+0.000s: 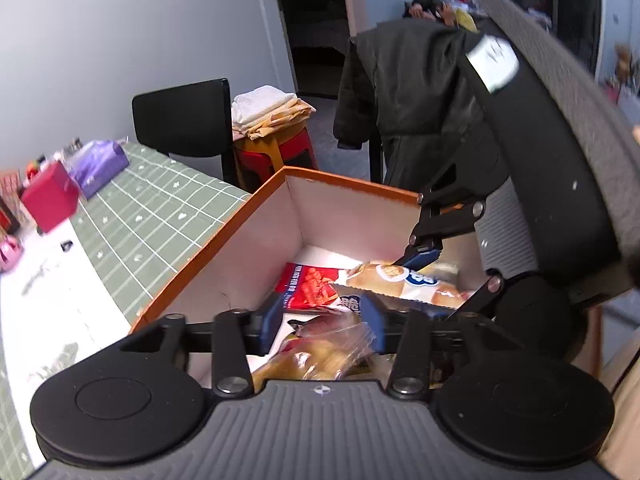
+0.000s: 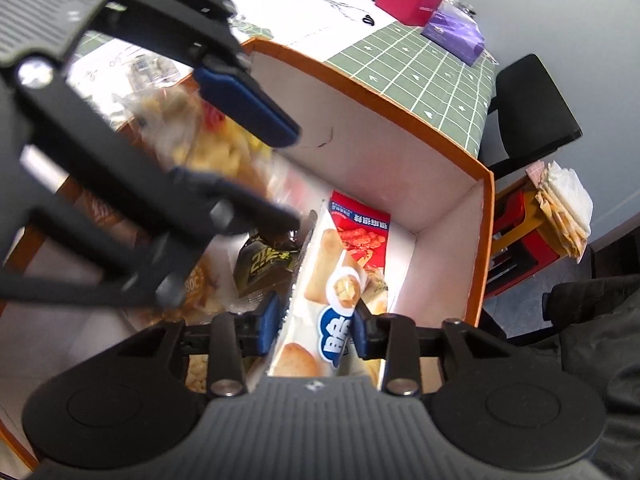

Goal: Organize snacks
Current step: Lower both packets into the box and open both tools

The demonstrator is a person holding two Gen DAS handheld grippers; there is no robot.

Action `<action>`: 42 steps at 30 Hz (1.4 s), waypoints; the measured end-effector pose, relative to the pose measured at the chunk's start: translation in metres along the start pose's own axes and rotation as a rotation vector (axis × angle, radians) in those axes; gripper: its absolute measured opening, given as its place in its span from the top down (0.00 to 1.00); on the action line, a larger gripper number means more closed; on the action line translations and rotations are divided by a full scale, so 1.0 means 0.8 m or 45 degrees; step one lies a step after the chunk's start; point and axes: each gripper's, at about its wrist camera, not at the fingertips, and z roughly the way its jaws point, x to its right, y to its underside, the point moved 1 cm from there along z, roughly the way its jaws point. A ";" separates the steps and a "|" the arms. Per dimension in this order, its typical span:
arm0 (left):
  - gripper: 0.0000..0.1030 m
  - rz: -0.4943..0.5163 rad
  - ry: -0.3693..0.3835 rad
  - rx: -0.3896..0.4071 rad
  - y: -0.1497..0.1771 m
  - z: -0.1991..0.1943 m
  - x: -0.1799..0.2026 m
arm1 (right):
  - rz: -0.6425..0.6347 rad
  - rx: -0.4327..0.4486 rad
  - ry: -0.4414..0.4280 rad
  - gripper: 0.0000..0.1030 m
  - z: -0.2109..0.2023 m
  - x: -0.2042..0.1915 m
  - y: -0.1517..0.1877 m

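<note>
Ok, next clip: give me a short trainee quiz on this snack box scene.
1. True or false: the box has an orange rim.
2. Which packet lies between the fingers of the right gripper? A red, B white, C dark.
3. What hangs draped beyond the box?
Key: 1 true. 2 B, the white packet. 3 a dark jacket.

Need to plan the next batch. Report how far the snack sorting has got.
Done: a red packet and a dark packet lie in the orange box. In hand: the right gripper straddles a white bread packet; a clear bag sits between the left gripper's open fingers. Left: cannot tell.
</note>
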 end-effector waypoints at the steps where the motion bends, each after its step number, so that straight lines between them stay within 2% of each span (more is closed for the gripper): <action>1: 0.47 -0.020 0.007 -0.003 -0.001 -0.002 -0.004 | 0.001 0.002 0.005 0.57 -0.002 0.001 0.001; 6: 0.46 -0.071 -0.009 -0.001 -0.003 -0.013 -0.017 | 0.033 0.038 0.016 0.43 -0.018 0.006 0.002; 8: 0.46 -0.089 -0.010 -0.025 -0.003 -0.016 -0.020 | 0.047 0.045 0.010 0.43 -0.026 0.009 0.003; 10: 0.52 -0.078 -0.009 -0.041 0.000 -0.020 -0.020 | 0.047 0.047 0.005 0.43 -0.035 0.009 0.005; 12: 0.63 -0.041 -0.016 -0.063 0.003 -0.024 -0.018 | 0.037 0.043 -0.016 0.45 -0.043 0.007 0.008; 14: 0.63 -0.002 -0.021 -0.082 0.007 -0.025 -0.017 | 0.011 0.037 -0.030 0.50 -0.050 0.004 0.011; 16: 0.64 0.013 -0.034 -0.099 0.012 -0.024 -0.018 | -0.016 0.012 -0.044 0.62 -0.052 0.000 0.013; 19: 0.67 0.014 -0.106 -0.142 0.017 -0.014 -0.021 | -0.046 -0.042 -0.059 0.72 -0.046 -0.007 0.017; 25: 0.68 -0.019 -0.202 -0.163 0.017 0.009 -0.030 | 0.009 -0.055 -0.001 0.80 -0.027 -0.005 0.007; 28: 0.68 -0.094 -0.268 -0.180 0.013 0.020 -0.039 | 0.039 -0.046 0.010 0.81 -0.016 -0.001 -0.003; 31: 0.69 -0.154 -0.290 -0.187 0.013 0.026 -0.049 | 0.081 -0.025 0.002 0.81 -0.007 0.003 -0.013; 36: 0.69 -0.123 -0.335 -0.202 0.016 0.034 -0.049 | 0.137 -0.004 -0.046 0.82 0.014 0.007 -0.029; 39: 0.69 -0.131 -0.323 -0.234 0.018 0.043 -0.052 | 0.143 -0.007 -0.059 0.82 0.024 0.001 -0.034; 42: 0.69 -0.161 -0.310 -0.224 0.021 0.044 -0.058 | 0.131 -0.008 -0.049 0.81 0.026 -0.005 -0.033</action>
